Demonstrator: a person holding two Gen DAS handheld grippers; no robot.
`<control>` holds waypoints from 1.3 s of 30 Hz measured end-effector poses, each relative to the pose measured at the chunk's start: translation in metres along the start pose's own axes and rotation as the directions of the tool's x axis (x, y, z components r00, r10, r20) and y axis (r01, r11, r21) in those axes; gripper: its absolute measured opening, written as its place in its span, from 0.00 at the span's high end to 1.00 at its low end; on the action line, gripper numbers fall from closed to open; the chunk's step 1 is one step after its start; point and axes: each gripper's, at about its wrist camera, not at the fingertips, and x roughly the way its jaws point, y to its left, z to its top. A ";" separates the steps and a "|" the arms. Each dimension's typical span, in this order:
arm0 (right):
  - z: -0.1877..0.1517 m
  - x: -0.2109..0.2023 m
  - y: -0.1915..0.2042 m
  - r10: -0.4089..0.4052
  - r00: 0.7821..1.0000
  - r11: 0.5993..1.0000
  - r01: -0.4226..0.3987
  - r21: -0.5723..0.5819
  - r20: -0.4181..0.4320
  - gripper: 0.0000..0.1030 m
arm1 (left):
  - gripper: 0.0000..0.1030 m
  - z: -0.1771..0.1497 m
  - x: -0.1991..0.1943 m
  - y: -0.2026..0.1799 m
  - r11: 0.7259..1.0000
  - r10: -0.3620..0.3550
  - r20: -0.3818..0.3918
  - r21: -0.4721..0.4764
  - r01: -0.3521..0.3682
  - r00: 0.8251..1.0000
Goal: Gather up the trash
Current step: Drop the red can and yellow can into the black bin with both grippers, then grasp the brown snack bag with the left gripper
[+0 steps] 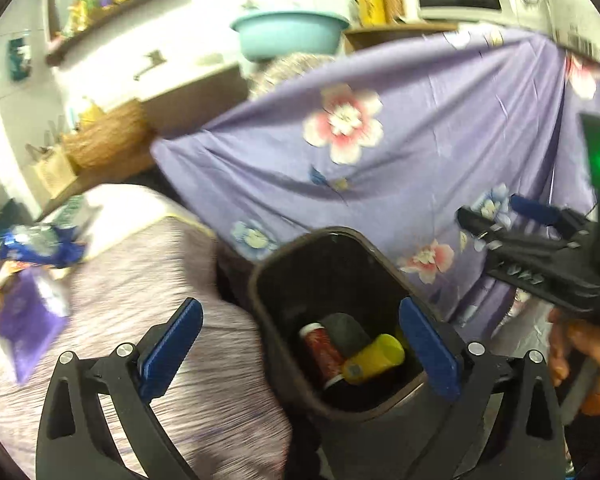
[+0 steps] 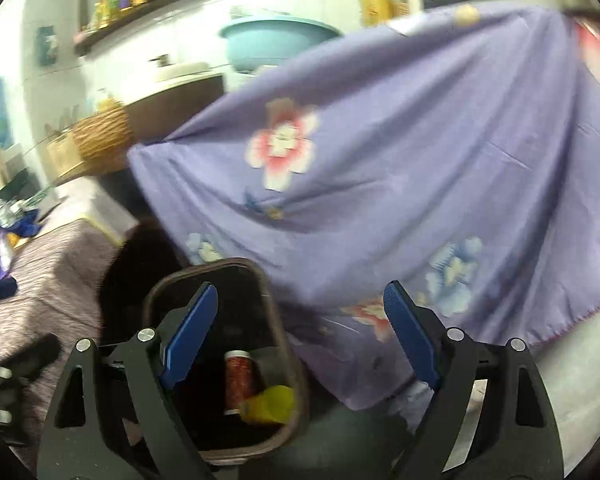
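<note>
Trash bin (image 1: 284, 280) sits below both grippers, holding a red can (image 1: 324, 350) and yellow bottle (image 1: 374, 358). Left gripper (image 1: 300, 354) and right gripper (image 2: 300, 336) gape wide, gripping nothing.

Table (image 1: 172, 280): covered by a mauve, streaky cloth — its corner sits just beside the dark bin.
On the table: a purple packet (image 1: 24, 320) and a crumpled blue wrapper (image 1: 40, 244), both near the far left edge.
Floor (image 2: 360, 432): grey — the dark bin (image 2: 288, 344) stands on it.
Wall shelf (image 1: 116, 12): a row of small colourful bottles, blurred.
Counter (image 1: 112, 160): a wicker basket (image 1: 108, 140) rests on it.
</note>
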 end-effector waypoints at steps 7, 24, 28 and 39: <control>0.007 0.001 0.090 0.218 0.976 0.966 -0.220 -0.140 -0.031 0.18 | 0.05 -0.010 -0.053 0.063 0.985 0.172 0.059 -0.025 -0.171 0.983; 0.018 -0.032 0.255 0.524 0.842 0.786 -0.536 -0.308 -0.127 0.17 | 0.05 -0.080 -0.108 0.221 0.852 0.510 0.007 -0.138 -0.504 0.860; 0.019 -0.044 0.275 0.538 0.835 0.768 -0.541 -0.343 -0.114 0.15 | 0.10 -0.086 -0.096 0.240 0.833 0.550 -0.013 -0.065 -0.549 0.835; 0.026 -0.042 0.290 0.505 0.855 0.780 -0.509 -0.364 -0.113 0.15 | 0.20 -0.056 -0.037 0.248 0.827 0.549 0.003 0.146 -0.543 0.836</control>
